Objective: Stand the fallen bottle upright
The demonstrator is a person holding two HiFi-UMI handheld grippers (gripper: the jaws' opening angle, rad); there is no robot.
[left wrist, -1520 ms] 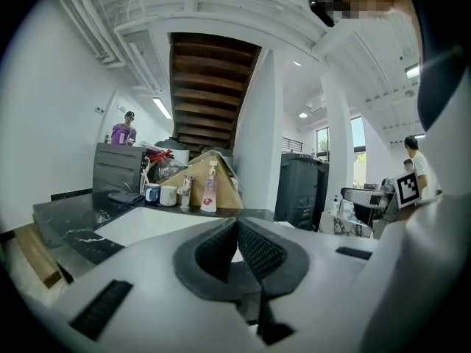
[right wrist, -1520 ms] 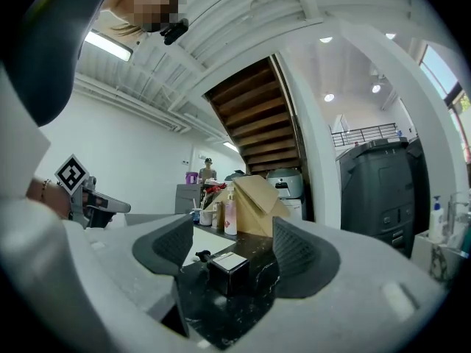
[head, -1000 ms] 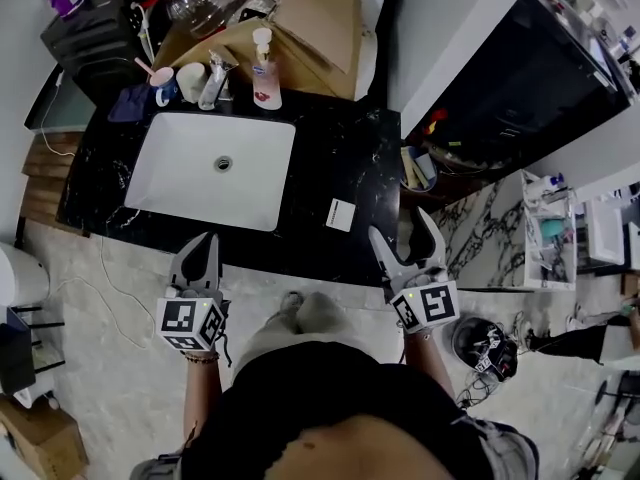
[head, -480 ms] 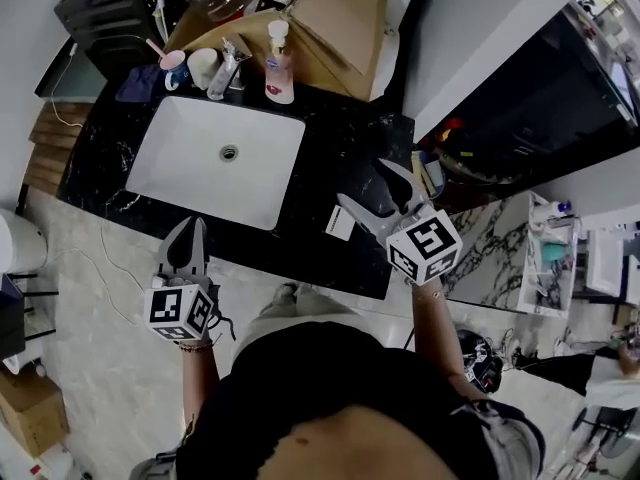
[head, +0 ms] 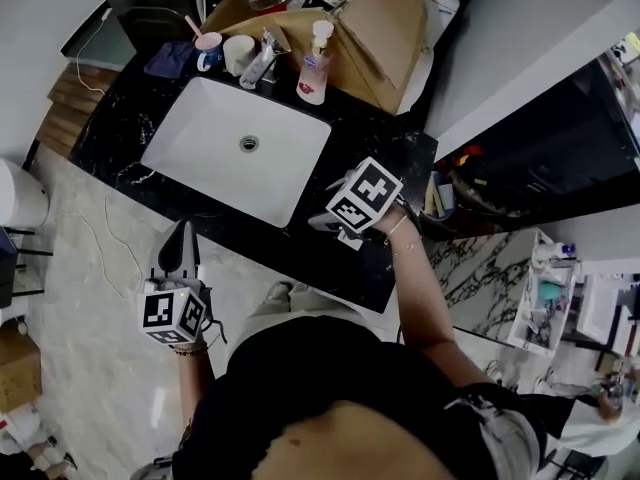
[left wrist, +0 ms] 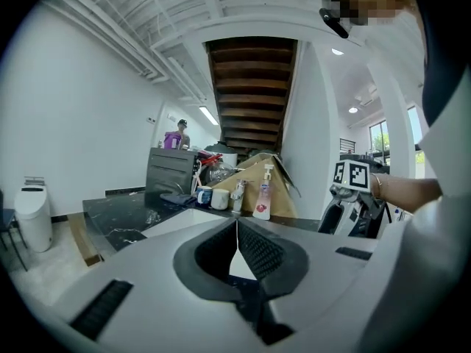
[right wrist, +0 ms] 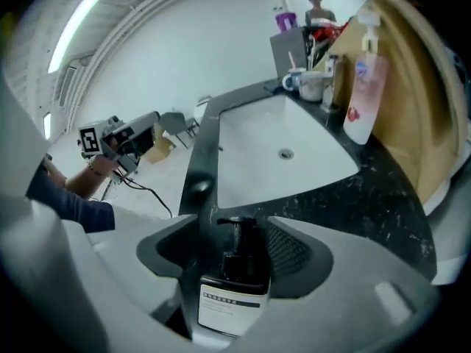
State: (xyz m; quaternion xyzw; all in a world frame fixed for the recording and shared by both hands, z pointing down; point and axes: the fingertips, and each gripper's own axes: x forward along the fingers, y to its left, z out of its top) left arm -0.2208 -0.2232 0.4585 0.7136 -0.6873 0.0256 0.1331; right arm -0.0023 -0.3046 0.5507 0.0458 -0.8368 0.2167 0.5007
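Note:
The fallen bottle [right wrist: 234, 274] is dark, with a black pump and a white label. It lies on the black counter [head: 385, 158] right of the sink, between the jaws of my right gripper [right wrist: 234, 230]. Those jaws have just been closing but still stand apart; a gap shows on the bottle's left side. In the head view the right gripper [head: 328, 224] points steeply down and its marker cube covers most of the bottle. My left gripper [head: 183, 236] hangs off the counter's front edge over the floor, shut and empty, with its pads [left wrist: 237, 234] together.
A white sink [head: 200, 158] fills the counter's left part. Behind it stand an upright pink soap bottle [head: 314, 68], a faucet [head: 262, 63] and cups [head: 222, 50]. A cardboard box [head: 395, 28] sits at the back right. A white bin [head: 18, 198] stands on the floor at left.
My right gripper swung from off the counter's front edge to over the counter and tipped down around the lying bottle. The left gripper shifted slightly.

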